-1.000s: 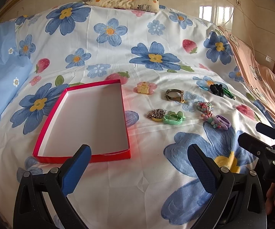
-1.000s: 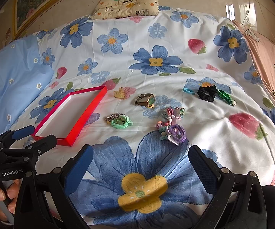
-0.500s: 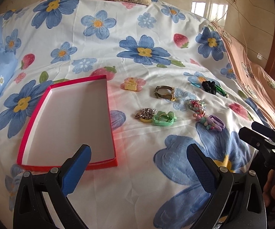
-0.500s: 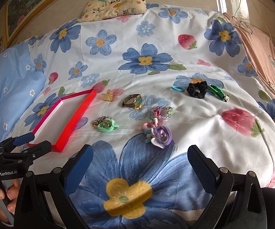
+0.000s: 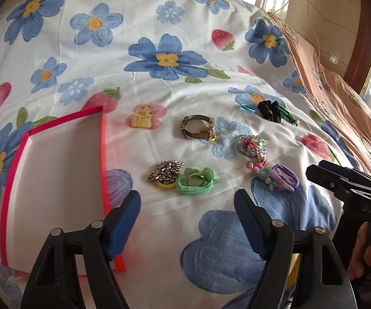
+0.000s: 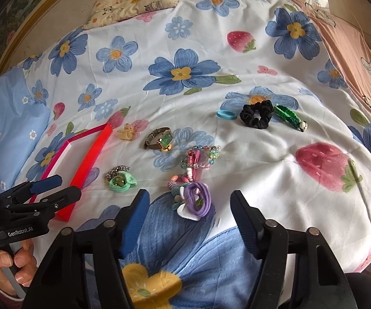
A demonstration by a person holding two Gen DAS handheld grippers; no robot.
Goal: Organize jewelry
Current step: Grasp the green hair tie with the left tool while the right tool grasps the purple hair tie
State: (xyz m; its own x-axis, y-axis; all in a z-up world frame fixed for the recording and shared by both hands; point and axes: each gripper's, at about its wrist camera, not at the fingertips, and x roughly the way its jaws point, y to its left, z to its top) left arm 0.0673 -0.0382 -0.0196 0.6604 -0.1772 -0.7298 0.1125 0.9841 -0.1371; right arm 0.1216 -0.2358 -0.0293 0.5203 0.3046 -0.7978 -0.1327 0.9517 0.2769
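Nothing sits in your red box (image 5: 56, 180) near the bed's left edge; every piece, watch (image 6: 159, 140) included, lies mid-bed. Left gripper (image 5: 188, 221) and right gripper (image 6: 189, 217) are closing, both empty.

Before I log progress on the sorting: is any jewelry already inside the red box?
No, the red box shows only its bare white floor, while the watch and other pieces lie on the bedspread.
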